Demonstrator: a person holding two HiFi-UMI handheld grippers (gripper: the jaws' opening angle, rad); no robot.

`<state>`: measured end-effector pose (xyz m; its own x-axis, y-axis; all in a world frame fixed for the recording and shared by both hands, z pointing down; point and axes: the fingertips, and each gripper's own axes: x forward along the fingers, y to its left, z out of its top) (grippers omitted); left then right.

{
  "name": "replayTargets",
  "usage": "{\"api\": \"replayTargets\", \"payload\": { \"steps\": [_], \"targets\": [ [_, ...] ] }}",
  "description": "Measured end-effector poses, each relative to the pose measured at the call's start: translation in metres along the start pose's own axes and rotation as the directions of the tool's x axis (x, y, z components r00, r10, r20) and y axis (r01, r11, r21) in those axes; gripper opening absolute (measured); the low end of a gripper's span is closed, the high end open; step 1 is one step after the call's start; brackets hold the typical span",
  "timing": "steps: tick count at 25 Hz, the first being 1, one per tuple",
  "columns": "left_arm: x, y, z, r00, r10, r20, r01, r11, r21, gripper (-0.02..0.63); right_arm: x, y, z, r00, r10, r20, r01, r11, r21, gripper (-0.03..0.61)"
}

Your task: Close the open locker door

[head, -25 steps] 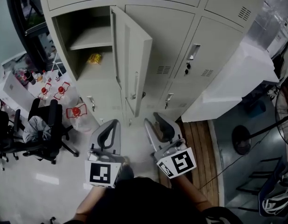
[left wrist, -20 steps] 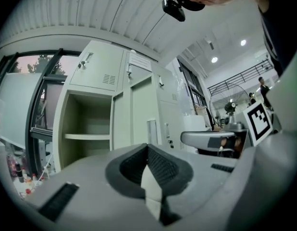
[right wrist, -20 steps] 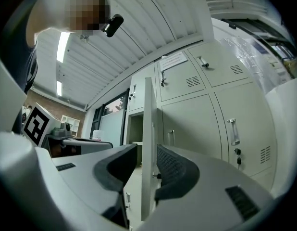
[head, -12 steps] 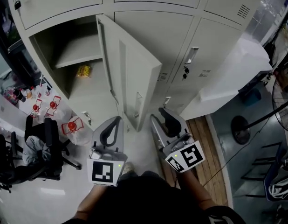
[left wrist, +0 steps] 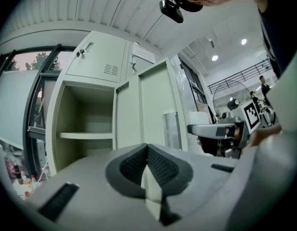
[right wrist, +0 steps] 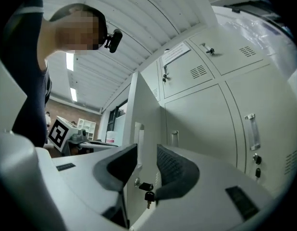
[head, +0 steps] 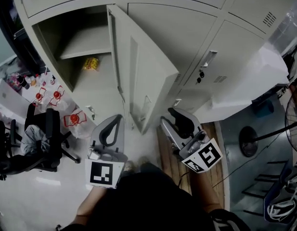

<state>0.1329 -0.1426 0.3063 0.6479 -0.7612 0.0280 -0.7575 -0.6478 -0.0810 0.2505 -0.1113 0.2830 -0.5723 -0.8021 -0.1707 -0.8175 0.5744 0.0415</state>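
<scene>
The left gripper (head: 115, 124) is hovering with its jaws pressed together, empty. The right gripper (head: 171, 117) is holding its jaws apart, gripping nothing, just beside the free edge of the locker door (head: 148, 66), which is standing wide open, a key (right wrist: 147, 192) hanging from its lock.

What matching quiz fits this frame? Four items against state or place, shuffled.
Things:
1. locker door
2. left gripper
3. right gripper
4. yellow packet

States or places:
A. jaws apart
B. lying under the shelf
C. swung open
D. jaws together

Pairs: 1-C; 2-D; 3-A; 4-B
</scene>
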Motion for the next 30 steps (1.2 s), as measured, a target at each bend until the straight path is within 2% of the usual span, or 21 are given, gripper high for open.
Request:
{"api": "replayTargets", "payload": {
  "steps": [3,6,12,18,23,25,27,30],
  "targets": [
    [-0.001,0.0,0.003,0.999,0.054,-0.003,-0.054,0.999,0.01,0.0,0.003,0.007,-0.001,0.992,0.123,-0.018,-0.123,0.992,-0.003,0.124],
    [-0.002,0.0,0.005,0.993,0.118,-0.002,-0.118,0.993,0.014,0.0,0.008,0.014,-0.005,0.97,0.242,-0.026,-0.242,0.97,0.004,0.137],
    [-0.009,-0.002,0.004,0.972,0.237,0.008,-0.237,0.971,0.017,0.0,0.016,0.021,-0.013,0.897,0.442,-0.016,-0.441,0.896,0.057,0.167],
    [-0.017,0.002,0.007,0.938,0.346,0.036,-0.347,0.938,0.023,0.0,0.026,0.024,-0.023,0.816,0.578,-0.018,-0.573,0.813,0.105,0.195],
    [-0.022,0.004,0.013,0.908,0.411,0.081,-0.415,0.908,0.046,0.0,0.033,0.029,-0.023,0.757,0.653,0.011,-0.65,0.752,0.115,0.196],
    [-0.027,0.005,0.003,0.891,0.452,0.03,-0.453,0.891,0.037,0.0,0.034,0.033,-0.025,0.733,0.68,0.012,-0.676,0.727,0.122,0.196],
    [-0.032,0.007,-0.004,0.875,0.483,-0.017,-0.482,0.875,0.032,0.0,0.034,0.036,-0.026,0.72,0.694,0.014,-0.69,0.714,0.121,0.196],
    [-0.039,0.009,-0.004,0.86,0.51,-0.018,-0.509,0.86,0.034,0.0,0.038,0.04,-0.026,0.715,0.699,0.025,-0.696,0.708,0.121,0.193]
  ]
}}
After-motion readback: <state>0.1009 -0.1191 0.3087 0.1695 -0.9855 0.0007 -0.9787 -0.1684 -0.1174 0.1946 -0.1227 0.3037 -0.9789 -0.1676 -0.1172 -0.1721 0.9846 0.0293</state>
